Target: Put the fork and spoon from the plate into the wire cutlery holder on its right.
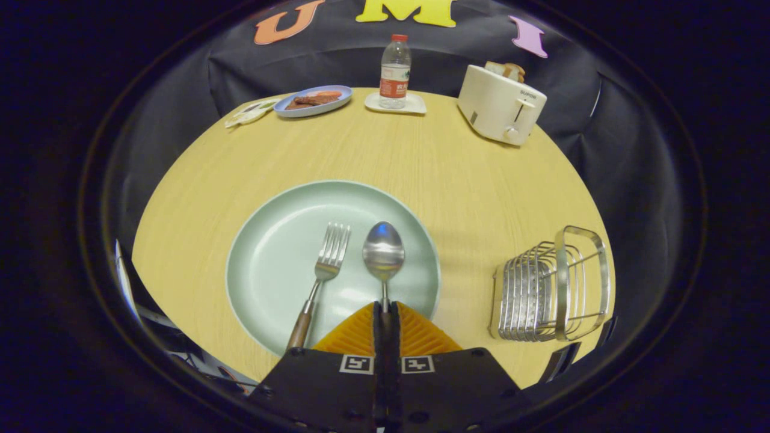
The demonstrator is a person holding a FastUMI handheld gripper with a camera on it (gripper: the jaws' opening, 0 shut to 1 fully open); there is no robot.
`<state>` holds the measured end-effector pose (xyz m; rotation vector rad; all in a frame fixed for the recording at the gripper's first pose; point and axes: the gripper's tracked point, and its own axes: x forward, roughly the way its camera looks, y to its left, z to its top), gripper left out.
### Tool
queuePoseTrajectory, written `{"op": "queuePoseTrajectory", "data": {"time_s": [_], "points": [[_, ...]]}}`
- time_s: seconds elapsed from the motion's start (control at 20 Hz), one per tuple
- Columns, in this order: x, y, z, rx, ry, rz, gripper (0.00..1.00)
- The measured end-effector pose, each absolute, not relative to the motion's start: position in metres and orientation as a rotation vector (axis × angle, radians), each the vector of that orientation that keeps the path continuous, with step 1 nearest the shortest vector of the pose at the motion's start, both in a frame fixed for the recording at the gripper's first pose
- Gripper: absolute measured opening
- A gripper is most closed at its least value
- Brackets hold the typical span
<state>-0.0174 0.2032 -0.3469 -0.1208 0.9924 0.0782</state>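
A pale green plate (pixel 271 264) lies on the wooden table just ahead of my fingers. On it a fork (pixel 325 264) with a brown wooden handle lies left of a metal spoon (pixel 383 252), both pointing away from me. My gripper (pixel 385 310) is shut on the spoon's handle, and both fingers press it from the sides. The spoon's bowl sticks out beyond the fingertips over the plate. Whether it rests on the plate or hangs just above it, I cannot tell. The wire cutlery holder (pixel 550 285) stands on the table to the right of the plate.
At the table's far side stand a white toaster (pixel 500 105) with bread in it, a water bottle (pixel 394 72) on a small white tray, and a blue plate (pixel 313 100) with food. A packet lies left of the blue plate. Bare wood lies between plate and holder.
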Motion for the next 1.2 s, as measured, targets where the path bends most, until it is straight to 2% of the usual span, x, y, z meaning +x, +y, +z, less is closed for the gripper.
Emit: {"op": "queuePoseTrajectory", "data": {"time_s": [0.45, 0.75, 1.2], "points": [[-0.030, 0.195, -0.265, 0.003, 1.023, 0.152, 0.02], [-0.042, 0.122, -0.195, -0.019, 1.101, 0.114, 0.02], [-0.060, 0.060, -0.203, 0.080, 1.383, 0.010, 0.02]]}}
